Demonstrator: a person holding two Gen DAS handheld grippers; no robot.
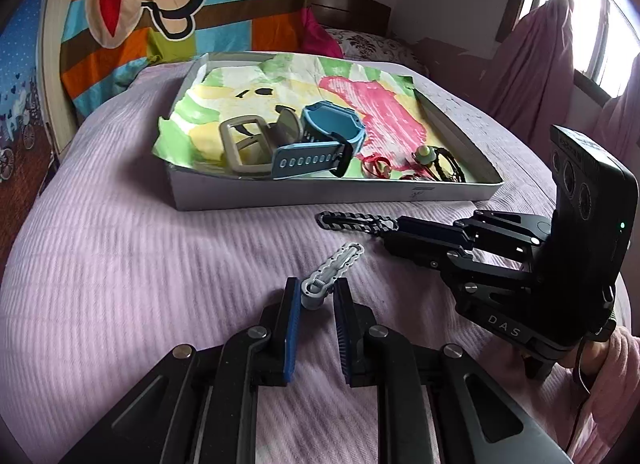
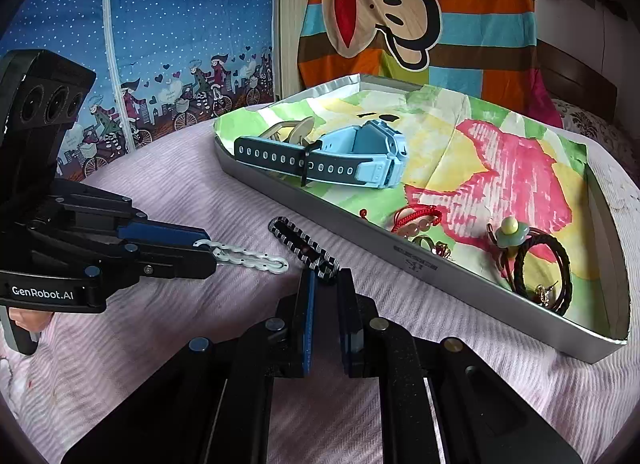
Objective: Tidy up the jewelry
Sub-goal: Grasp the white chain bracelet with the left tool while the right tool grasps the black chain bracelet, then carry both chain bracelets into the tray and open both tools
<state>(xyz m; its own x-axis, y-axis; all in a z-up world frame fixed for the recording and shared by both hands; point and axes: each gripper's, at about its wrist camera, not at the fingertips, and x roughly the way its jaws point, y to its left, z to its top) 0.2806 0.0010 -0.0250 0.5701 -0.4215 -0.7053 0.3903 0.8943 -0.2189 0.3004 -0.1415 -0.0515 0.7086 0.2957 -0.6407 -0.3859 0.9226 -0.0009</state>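
A grey-white hair clip (image 1: 333,270) lies on the lilac bedspread; my left gripper (image 1: 316,296) is shut on its near end. It shows as a white clip (image 2: 252,258) in the right wrist view, held by the left gripper (image 2: 204,252). A black striped hair clip (image 2: 304,246) lies beside it; my right gripper (image 2: 325,278) is shut on its near end. It also shows in the left wrist view (image 1: 354,221), with the right gripper (image 1: 390,230) on it. A shallow grey box (image 1: 320,194) holds a blue watch (image 1: 320,136), a beige watch (image 1: 248,146), red cords and bracelets.
The box (image 2: 360,236) is lined with coloured paper and lies just beyond both clips. A black braided bracelet (image 2: 540,268) and a green bead ring (image 2: 510,232) lie at its right end. A striped monkey blanket (image 2: 400,24) hangs behind.
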